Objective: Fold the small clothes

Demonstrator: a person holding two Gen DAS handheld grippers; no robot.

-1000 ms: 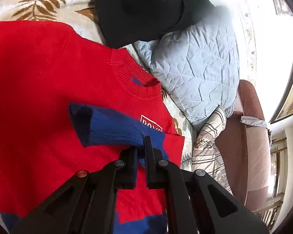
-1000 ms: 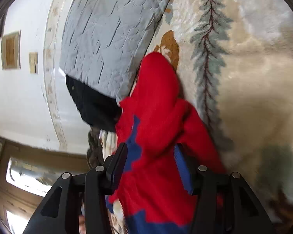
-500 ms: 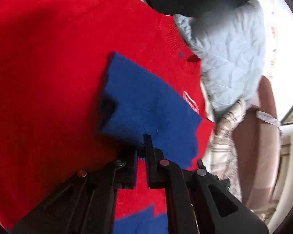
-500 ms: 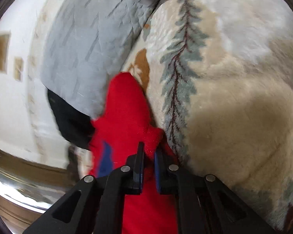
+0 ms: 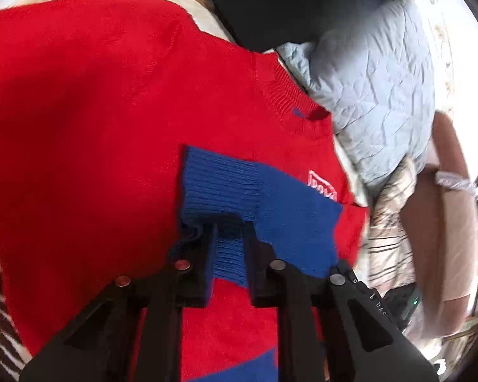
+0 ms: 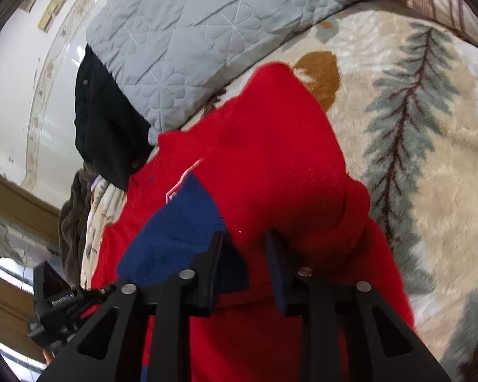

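Observation:
A red sweater (image 5: 111, 111) with blue sleeve ends lies spread on the bed, collar (image 5: 283, 95) toward the pillows. One sleeve is folded across the chest, and its blue ribbed cuff (image 5: 220, 187) lies flat on the red. My left gripper (image 5: 229, 235) is low over it. Its jaws are opening, with the cuff's edge between the fingers. In the right wrist view the same sweater (image 6: 271, 159) shows the blue sleeve (image 6: 175, 229) laid over it. My right gripper (image 6: 243, 242) is opening too, a bunched red fold (image 6: 302, 216) sitting loose between its fingers.
A grey quilted pillow (image 5: 366, 79) and a black garment (image 5: 286, 0) lie just beyond the collar. A plush blanket with a tree pattern (image 6: 414, 127) covers the bed to the right of the sweater. A brown armchair (image 5: 439, 222) and a striped cloth (image 5: 388, 222) are off the bed's side.
The left gripper sank with the blue cuff, laid it on the chest, and its jaws parted. The right gripper pinched a red fold, carried it across and rolled, and its jaws now stand apart.

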